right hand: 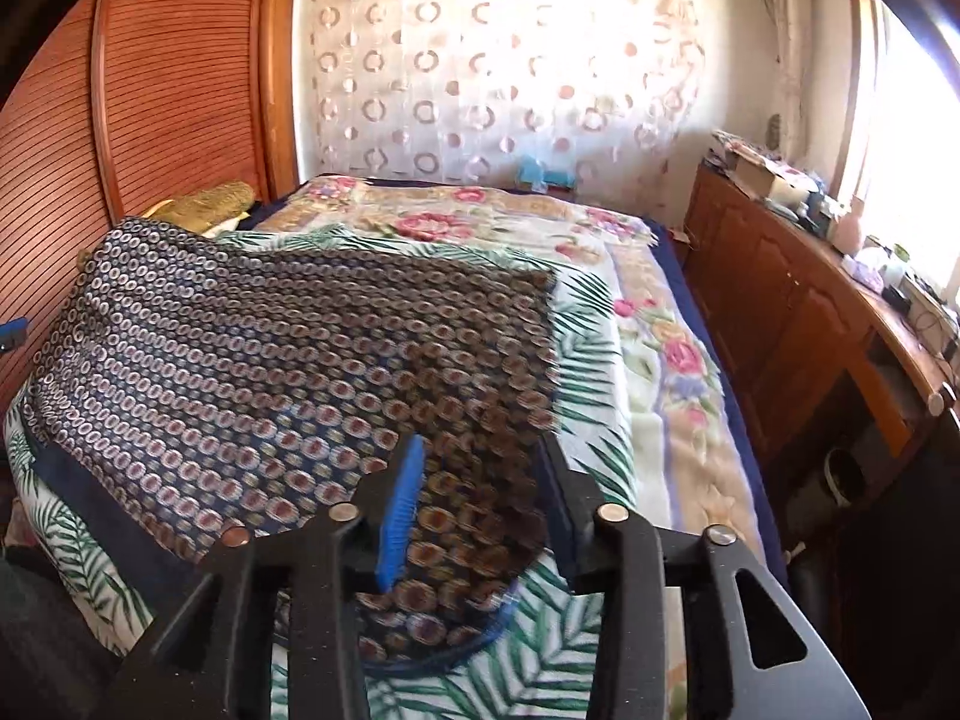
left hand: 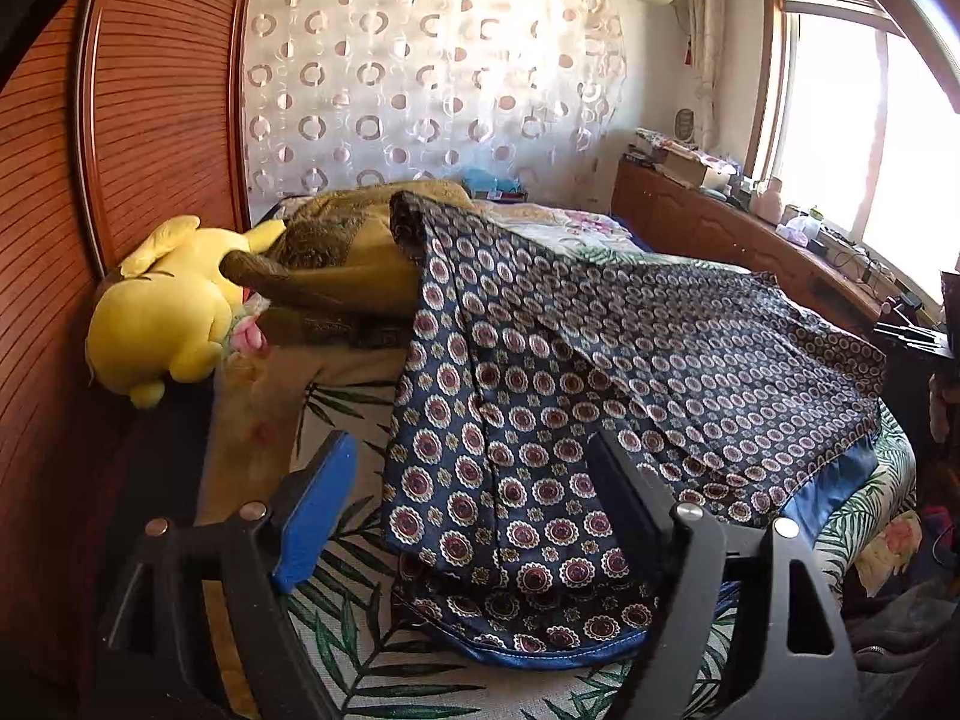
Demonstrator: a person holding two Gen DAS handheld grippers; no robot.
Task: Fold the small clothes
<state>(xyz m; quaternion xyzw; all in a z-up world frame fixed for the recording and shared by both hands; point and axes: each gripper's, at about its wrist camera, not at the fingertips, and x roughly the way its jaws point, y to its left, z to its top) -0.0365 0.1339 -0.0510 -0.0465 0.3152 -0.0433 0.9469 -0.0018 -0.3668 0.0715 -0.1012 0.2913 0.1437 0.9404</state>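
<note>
Yellow plush toy (left hand: 162, 306), wooden cabinet (right hand: 780, 312)

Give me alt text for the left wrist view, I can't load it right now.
The left gripper hangs open over the near edge of a navy patterned garment spread on a leaf-print bed cover, not gripping it. A yellow plush toy lies at the left by a wooden wardrobe.

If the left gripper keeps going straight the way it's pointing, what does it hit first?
Most likely the patterned navy garment spread on the bed. The left gripper has its jaws open, with the garment's near edge lying just ahead between them. Depth is hard to judge through the fisheye.
</note>
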